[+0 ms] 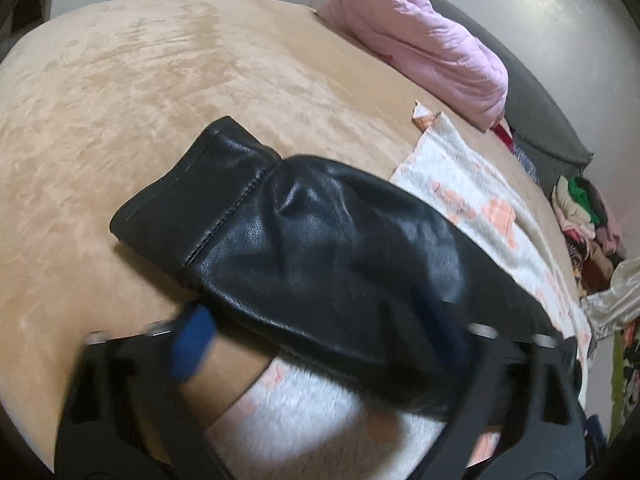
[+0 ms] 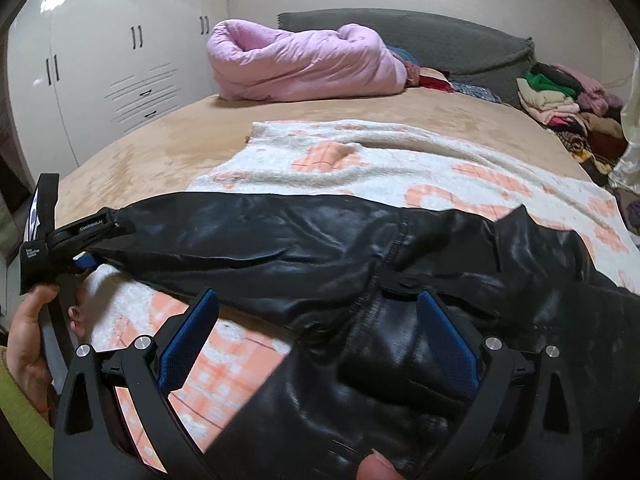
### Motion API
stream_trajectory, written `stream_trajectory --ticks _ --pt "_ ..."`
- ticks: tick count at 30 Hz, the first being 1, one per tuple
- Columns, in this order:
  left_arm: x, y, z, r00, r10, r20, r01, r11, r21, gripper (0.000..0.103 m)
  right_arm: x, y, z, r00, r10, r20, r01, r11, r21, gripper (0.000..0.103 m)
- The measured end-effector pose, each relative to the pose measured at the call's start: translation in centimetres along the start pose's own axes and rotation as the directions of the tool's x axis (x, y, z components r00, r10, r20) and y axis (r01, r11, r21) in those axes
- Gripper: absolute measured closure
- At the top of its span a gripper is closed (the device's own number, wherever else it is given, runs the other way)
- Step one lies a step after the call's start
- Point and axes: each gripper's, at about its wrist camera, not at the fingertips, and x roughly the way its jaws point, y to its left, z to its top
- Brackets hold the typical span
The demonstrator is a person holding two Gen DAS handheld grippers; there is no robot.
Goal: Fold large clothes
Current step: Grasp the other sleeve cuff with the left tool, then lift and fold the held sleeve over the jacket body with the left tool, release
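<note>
A black leather jacket (image 2: 360,264) lies on a white and orange blanket (image 2: 400,160) on the bed. Its sleeve (image 1: 280,232) stretches out across the left wrist view, cuff toward the far left. My left gripper (image 1: 320,344) is open; the sleeve lies between its blue pads (image 1: 192,344) and hides the right one. That gripper also shows at the left of the right wrist view (image 2: 86,240), at the sleeve's end. My right gripper (image 2: 320,320) is open just above the jacket's body, its blue pads (image 2: 188,332) wide apart.
The bed has a tan cover (image 1: 140,80). A rolled pink quilt (image 2: 300,64) lies at the head by a grey headboard (image 2: 420,36). A pile of clothes (image 2: 568,108) sits at the right edge. White wardrobes (image 2: 100,64) stand at the left.
</note>
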Motion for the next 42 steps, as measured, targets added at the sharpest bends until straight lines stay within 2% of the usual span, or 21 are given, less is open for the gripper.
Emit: stream_trajectory --ticks 1,3,4,8,13,23,35,42 --pt "0.0 0.2 0.2 1.0 0.024 0.015 -0.024 1.0 -0.008 0.069 -0.2 -0.4 -0.1 1.0 -0.007 0.0 0.007 1.0 0.007 0.004" --pt "0.1 0.5 0.3 1.0 0.004 0.019 -0.004 1.0 -0.02 0.077 -0.7 -1.3 -0.4 1.0 -0.025 -0.001 0.025 0.999 0.024 0.004" --pt "0.1 0.6 0.4 1.0 -0.021 0.021 0.022 0.999 -0.03 0.085 -1.0 -1.8 -0.6 0.999 -0.034 0.0 0.034 0.999 0.033 0.004" --pt "-1.0 0.3 0.5 0.993 -0.102 0.052 0.103 0.994 -0.031 0.097 -2.3 -3.9 -1.0 0.998 -0.066 0.011 0.065 0.995 0.08 0.004" --pt "-3.2 -0.9 0.4 0.981 -0.17 0.09 0.172 0.985 -0.013 0.101 -4.1 -6.4 -1.4 0.996 -0.092 0.015 0.089 0.987 0.137 0.004" --pt "-8.8 -7.1 1.0 0.958 -0.256 0.128 0.236 0.96 0.154 0.103 -7.3 -8.9 -2.9 0.994 -0.1 0.043 0.089 0.977 0.196 0.004" --pt "-13.5 -14.6 -0.7 0.932 -0.333 0.144 0.277 0.909 0.311 0.103 -10.6 -12.3 -4.3 0.99 -0.106 0.098 0.077 0.961 0.266 0.004" --pt "-15.0 -19.3 -2.3 0.919 -0.371 0.133 0.293 0.869 0.398 0.103 -12.3 -15.8 -6.1 0.985 -0.124 0.116 0.075 0.932 0.354 0.004"
